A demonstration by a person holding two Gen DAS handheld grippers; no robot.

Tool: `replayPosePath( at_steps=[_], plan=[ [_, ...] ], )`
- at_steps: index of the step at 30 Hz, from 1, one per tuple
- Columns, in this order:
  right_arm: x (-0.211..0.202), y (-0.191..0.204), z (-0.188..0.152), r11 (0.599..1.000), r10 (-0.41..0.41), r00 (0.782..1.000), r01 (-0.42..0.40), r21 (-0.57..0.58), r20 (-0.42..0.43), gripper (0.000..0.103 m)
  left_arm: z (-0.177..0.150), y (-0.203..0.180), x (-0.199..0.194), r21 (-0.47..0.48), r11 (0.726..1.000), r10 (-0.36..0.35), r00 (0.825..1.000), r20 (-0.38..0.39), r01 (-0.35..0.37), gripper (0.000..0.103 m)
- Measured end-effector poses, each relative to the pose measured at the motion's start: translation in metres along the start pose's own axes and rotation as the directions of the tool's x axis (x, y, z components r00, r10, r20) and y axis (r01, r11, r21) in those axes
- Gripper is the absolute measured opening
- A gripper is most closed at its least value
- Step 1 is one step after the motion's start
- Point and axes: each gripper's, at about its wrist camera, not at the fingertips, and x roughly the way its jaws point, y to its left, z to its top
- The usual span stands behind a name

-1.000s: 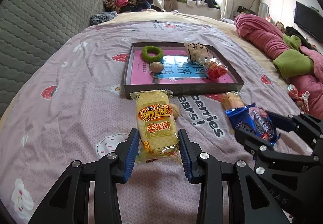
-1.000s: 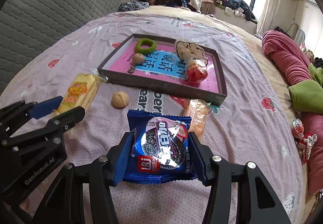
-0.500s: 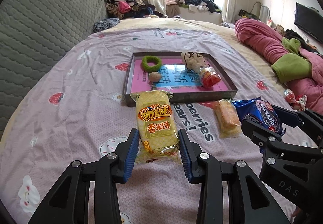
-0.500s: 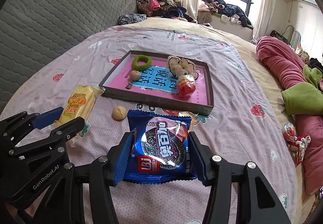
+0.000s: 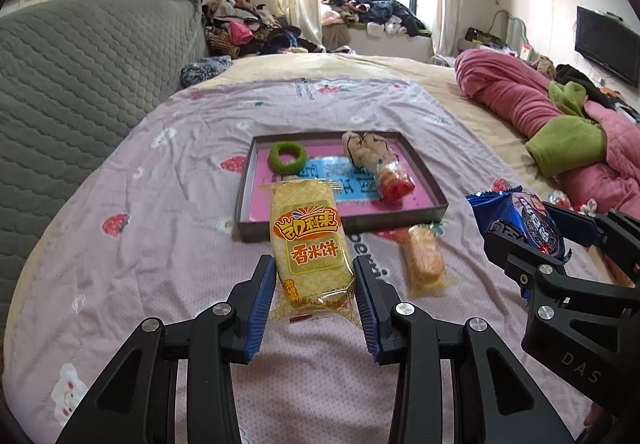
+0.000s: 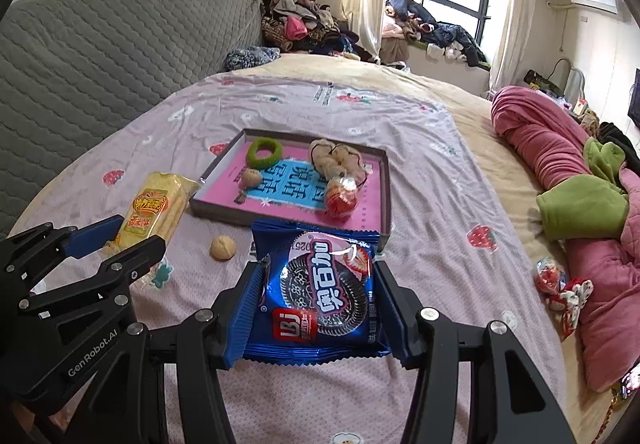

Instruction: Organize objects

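Note:
My left gripper is shut on a yellow rice-cracker packet and holds it above the bed; the packet also shows in the right wrist view. My right gripper is shut on a blue cookie packet, also seen in the left wrist view. A shallow grey tray with a pink base lies ahead; it holds a green ring, a beige plush, a red snack bag and a walnut.
An orange snack packet and a loose walnut lie on the pink bedspread before the tray. A pink and green duvet lies at the right, small red wrapped sweets beside it. A grey headboard stands left.
Both grippers have lifted and drawn back with their packets; the tray now looks farther away. The orange packet and walnut stay on the bed.

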Motion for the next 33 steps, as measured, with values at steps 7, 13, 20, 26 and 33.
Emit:
replayPosePath(
  at_steps=[7,13,20,26,33],
  plan=[
    [-0.011,-0.007,0.013,1.000,-0.013,1.000,0.013,0.003,0.024,0.056,0.017,-0.003,-0.011,0.006,1.000,0.007,1.000,0.030,-0.007,0.041],
    [-0.023,-0.011,0.025,1.000,-0.028,0.998,0.028,0.004,0.055,0.056,0.031,-0.005,-0.017,0.008,1.000,0.004,0.999,0.050,-0.004,0.041],
    [-0.029,-0.016,0.036,0.999,-0.042,0.996,0.041,0.008,0.076,0.056,0.040,-0.006,-0.017,0.012,1.000,0.000,0.998,0.058,0.000,0.041],
    [-0.030,-0.019,0.048,0.999,-0.047,0.995,0.047,0.008,0.089,0.056,0.050,-0.005,-0.014,0.012,1.000,-0.001,0.998,0.059,0.000,0.041],
    [-0.033,-0.021,0.064,0.998,-0.058,0.992,0.057,0.005,0.116,0.056,0.067,-0.003,-0.013,0.001,1.000,-0.005,0.997,0.075,0.005,0.041]
  ],
)
